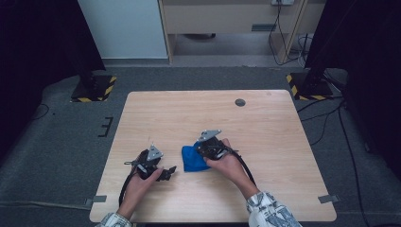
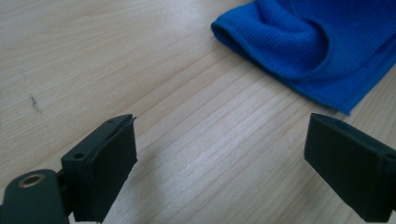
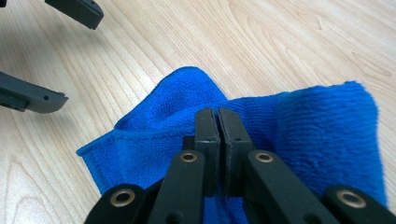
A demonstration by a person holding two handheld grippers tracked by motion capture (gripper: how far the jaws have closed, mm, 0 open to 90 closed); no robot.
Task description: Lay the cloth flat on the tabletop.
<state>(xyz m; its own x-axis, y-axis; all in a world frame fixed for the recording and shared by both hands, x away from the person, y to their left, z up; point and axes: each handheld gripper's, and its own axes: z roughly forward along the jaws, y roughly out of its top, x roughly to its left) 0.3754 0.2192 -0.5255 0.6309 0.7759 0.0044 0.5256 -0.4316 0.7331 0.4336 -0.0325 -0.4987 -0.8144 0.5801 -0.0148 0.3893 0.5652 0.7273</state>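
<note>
Near edge of the table [image 1: 283, 208]: two forearms in patterned sleeves come in over it; bare wood lies on either side of them.
Left tongs [image 1: 169, 171]: jaws spread wide apart, nothing between them, low over bare wood just left of the cloth.
Cloth [image 1: 191, 158]: blue, folded and rumpled, lying on the table a little nearer than its middle; its hemmed edge faces the left tongs without touching them.
Right tongs [image 3: 218, 128]: jaws pressed together on a raised fold of the cloth.
Open room: broad bare wood left, right and beyond the cloth.
Far part of the table: a small round dark cap [image 1: 240, 102] near the back edge.
Room: grey carpet, stands with yellow-black striped bases, cables, pale furniture beyond.
</note>
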